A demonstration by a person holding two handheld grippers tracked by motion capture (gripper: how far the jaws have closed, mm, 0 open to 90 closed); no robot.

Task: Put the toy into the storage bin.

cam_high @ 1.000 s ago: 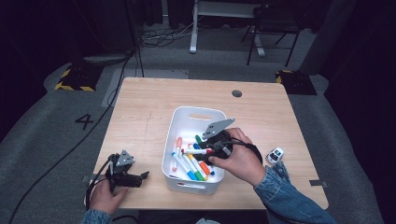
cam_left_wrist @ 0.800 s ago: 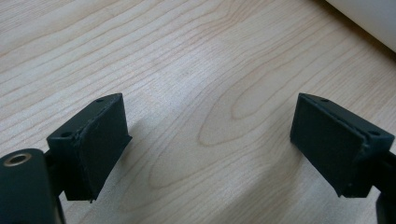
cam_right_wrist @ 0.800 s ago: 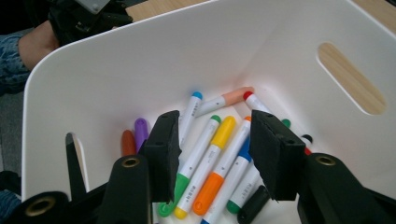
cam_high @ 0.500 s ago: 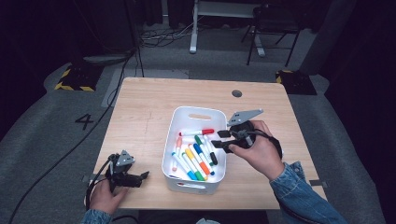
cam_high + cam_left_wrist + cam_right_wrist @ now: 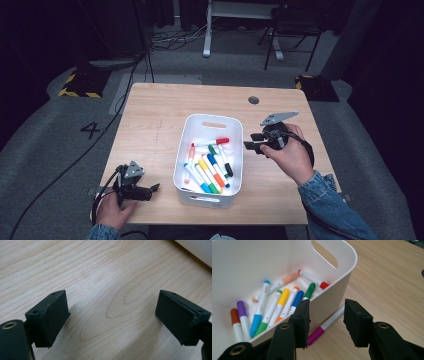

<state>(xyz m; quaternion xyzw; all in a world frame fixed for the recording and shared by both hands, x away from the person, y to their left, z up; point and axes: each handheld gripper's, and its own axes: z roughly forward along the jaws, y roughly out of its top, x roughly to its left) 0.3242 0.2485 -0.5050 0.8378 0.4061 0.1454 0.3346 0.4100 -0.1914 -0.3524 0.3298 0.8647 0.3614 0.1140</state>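
On the wooden counter (image 5: 155,130), near its middle, stood a white bin (image 5: 186,150) with a slot handle cut in its far wall. Inside lay a loose heap of markers (image 5: 210,162), white-barrelled with coloured caps. In the right claw view eight could be counted in the bin: one red-capped against the far wall, one peach, one blue-ended, one green with a yellow cap, one orange-tipped, one with a dark blue cap, one with a green cap, and two at the near left with purple and brown caps; some may have been hidden under others.

One more marker, the magenta marker (image 5: 325,326), lay outside on the counter, tight along the bin's right wall. Its barrel was white, its cap magenta, and the cap end pointed toward the near side.

The right claw (image 5: 256,145) hovered just right of the bin, above that marker. Its jaws stood partly open, with nothing gripped; the marker showed in the gap beyond them, untouched.

The left claw (image 5: 151,189) rested at the near left corner of the counter, well apart from the bin, jaws spread wide over bare wood and holding nothing.
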